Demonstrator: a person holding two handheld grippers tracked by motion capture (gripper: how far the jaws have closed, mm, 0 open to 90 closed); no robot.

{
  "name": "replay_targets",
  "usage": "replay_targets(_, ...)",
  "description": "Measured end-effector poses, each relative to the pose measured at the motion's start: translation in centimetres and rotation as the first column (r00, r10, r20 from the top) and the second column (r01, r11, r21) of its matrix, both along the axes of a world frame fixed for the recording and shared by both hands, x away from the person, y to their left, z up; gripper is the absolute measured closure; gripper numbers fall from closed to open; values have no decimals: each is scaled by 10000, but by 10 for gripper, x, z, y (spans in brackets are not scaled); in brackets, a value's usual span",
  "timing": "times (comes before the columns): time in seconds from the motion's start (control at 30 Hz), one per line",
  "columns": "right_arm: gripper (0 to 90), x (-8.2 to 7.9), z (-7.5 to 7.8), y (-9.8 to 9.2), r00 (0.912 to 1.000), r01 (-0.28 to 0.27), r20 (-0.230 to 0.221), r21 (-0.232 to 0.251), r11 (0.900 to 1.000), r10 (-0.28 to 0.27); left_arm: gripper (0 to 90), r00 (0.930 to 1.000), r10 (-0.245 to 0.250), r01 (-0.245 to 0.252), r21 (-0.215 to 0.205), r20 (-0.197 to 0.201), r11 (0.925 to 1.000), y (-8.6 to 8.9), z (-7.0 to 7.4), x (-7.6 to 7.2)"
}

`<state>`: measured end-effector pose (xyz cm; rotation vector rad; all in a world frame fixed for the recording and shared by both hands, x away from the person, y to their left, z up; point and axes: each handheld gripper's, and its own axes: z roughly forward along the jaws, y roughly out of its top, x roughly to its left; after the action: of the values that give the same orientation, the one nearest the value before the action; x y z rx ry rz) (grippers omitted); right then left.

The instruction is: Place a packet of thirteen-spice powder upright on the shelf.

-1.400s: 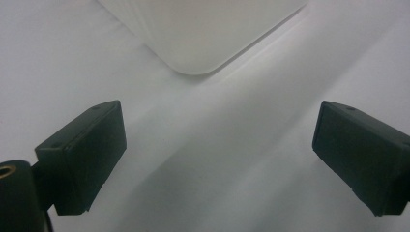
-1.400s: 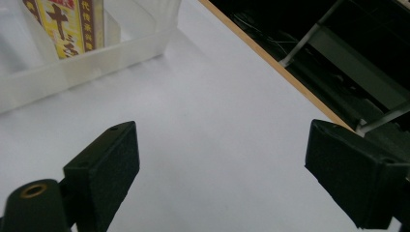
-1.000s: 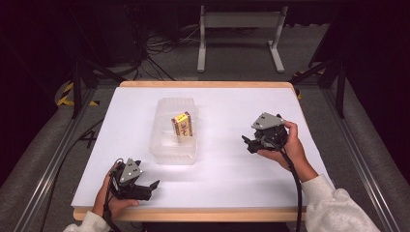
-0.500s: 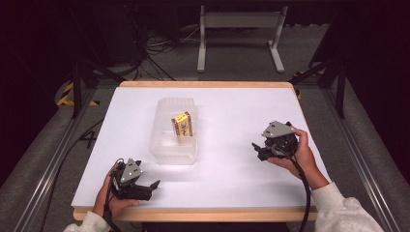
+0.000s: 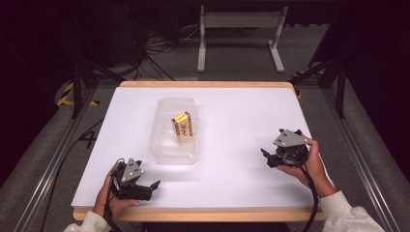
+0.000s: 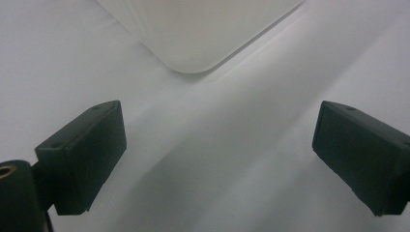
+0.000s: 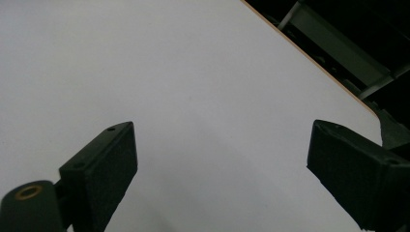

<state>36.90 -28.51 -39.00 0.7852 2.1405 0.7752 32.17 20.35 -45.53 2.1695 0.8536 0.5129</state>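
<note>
A: Where's everything? Quick.

B: Clear plastic bin (image 5: 174,130) sits left of the table's (image 5: 241,116) middle, a small yellow-and-brown box (image 5: 182,124) standing inside it. Left gripper (image 5: 153,185) rests near the front-left corner, jaws spread wide, nothing between them; in its own view the bin's rounded corner (image 6: 193,53) lies just ahead. Right gripper (image 5: 265,157) hovers toward the right edge, well apart from the bin, jaws also apart and empty.

A: Risks?

B: My read, 2 of them. The bin looks light, so a low reach from the left could shove it instead of going in. The box stands tilted against the wall; a one-sided touch could tip it flat and make it harder to pinch.
</note>
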Motion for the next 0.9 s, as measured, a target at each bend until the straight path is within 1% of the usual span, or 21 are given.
replay_targets(0.03, 112, -2, -1, -3, 10000, 0, 95, 121, 9999, -1, 57, 10000, -3, 3, 5, -9, 10000, 0, 0, 0)
replay_targets(0.1, 111, -5, -2, -8, 9999, 5, 146, 388, 9992, -10, 57, 10000, -5, 5, 2, -5, 10000, 0, 0, 0)
replay_targets(0.23, 107, -14, -5, -22, 9987, -29, 501, 1032, 9947, -23, 57, 10000, -12, 12, 0, -25, 10000, 0, 0, 0)
replay_targets(0.27, 107, -17, -5, -25, 9986, 8, 530, 1193, 9929, -72, 57, 10000, -10, 10, 9, -35, 10000, 0, 0, 0)
replay_targets(0.37, 103, -24, -6, -33, 9978, 87, 632, 1441, 9895, -180, 57, 10000, -14, 14, 6, -28, 10000, 0, 0, 0)
replay_targets(0.43, 102, -29, -7, -38, 9969, 160, 735, 1505, 9885, -274, 57, 10000, -23, 23, -24, -12, 10000, 0, 0, 0)
replay_targets(0.57, 102, -34, -10, -45, 9961, 248, 793, 1647, 9860, -383, 57, 10000, -24, 24, -28, 1, 10000, 0, 0, 0)
replay_targets(0.6, 101, -37, -12, -51, 9956, 341, 792, 1865, 9819, -496, 57, 10000, -27, 27, -30, 8, 10000, 0, 0, 0)
replay_targets(0.73, 96, -42, -15, -57, 9949, 407, 818, 2005, 9788, -582, 57, 10000, -34, 34, -28, 2, 10000, 0, 1, 0)
replay_targets(0.9, 95, -49, -20, -69, 9923, 678, 854, 2277, 9714, -893, 57, 10000, -54, 54, -26, 12, 10000, 1, 1, 0)
